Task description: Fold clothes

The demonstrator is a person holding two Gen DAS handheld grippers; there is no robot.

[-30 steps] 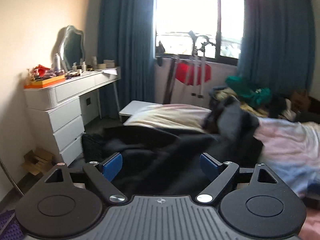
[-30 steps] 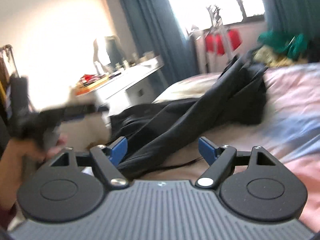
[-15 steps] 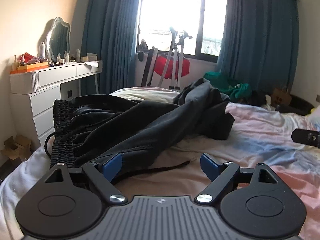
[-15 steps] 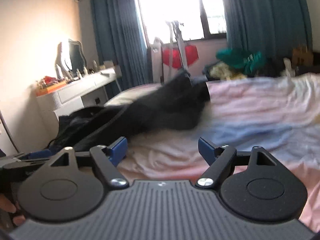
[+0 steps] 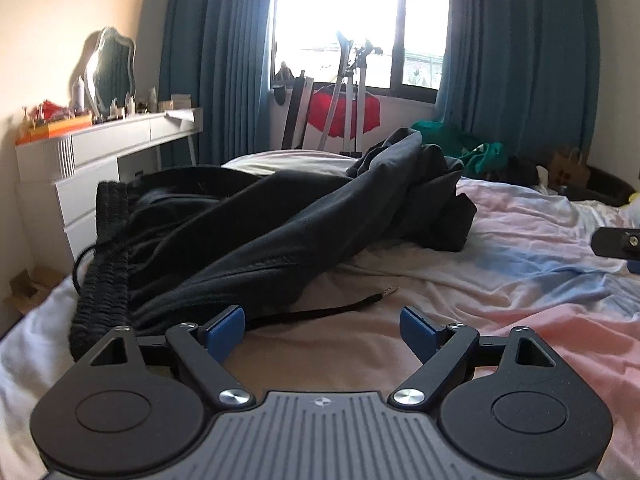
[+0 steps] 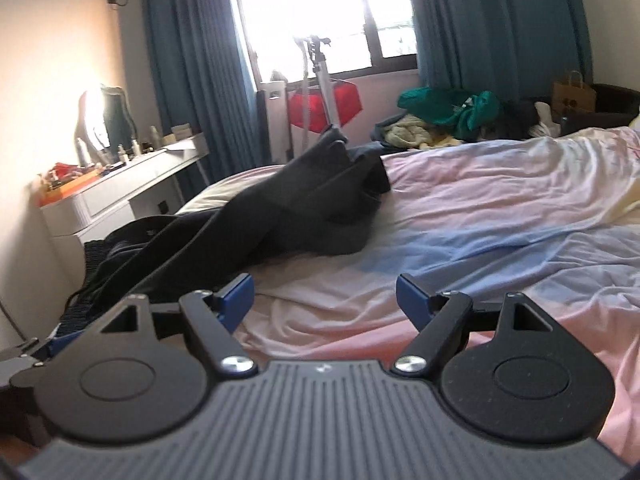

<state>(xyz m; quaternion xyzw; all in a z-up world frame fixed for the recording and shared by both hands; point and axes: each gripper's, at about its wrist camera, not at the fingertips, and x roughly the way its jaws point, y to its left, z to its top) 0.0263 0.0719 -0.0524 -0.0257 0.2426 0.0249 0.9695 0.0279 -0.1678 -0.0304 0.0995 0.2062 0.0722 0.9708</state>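
Observation:
A pair of black trousers (image 5: 280, 232) lies crumpled across the left half of the bed, with its ribbed waistband (image 5: 106, 256) nearest me on the left. The legs are bunched toward the window. A black drawstring (image 5: 340, 308) trails from the trousers over the sheet. My left gripper (image 5: 322, 328) hovers low over the sheet just in front of the trousers, open and holding nothing. In the right wrist view the trousers (image 6: 280, 220) lie ahead and to the left. My right gripper (image 6: 324, 296) is open over bare sheet, and its edge shows as the right gripper (image 5: 618, 244) in the left wrist view.
The pink, blue and white bedsheet (image 6: 480, 220) is wrinkled and spreads to the right. A white dresser (image 5: 100, 148) with a mirror stands left of the bed. Near the window are a red item on a stand (image 5: 344, 112), a green clothes pile (image 5: 472, 148) and a paper bag (image 6: 572, 92).
The left gripper has come down close to the bed and the trousers now lie still on it. The right gripper's view has swung right, from the trousers' waist toward open sheet.

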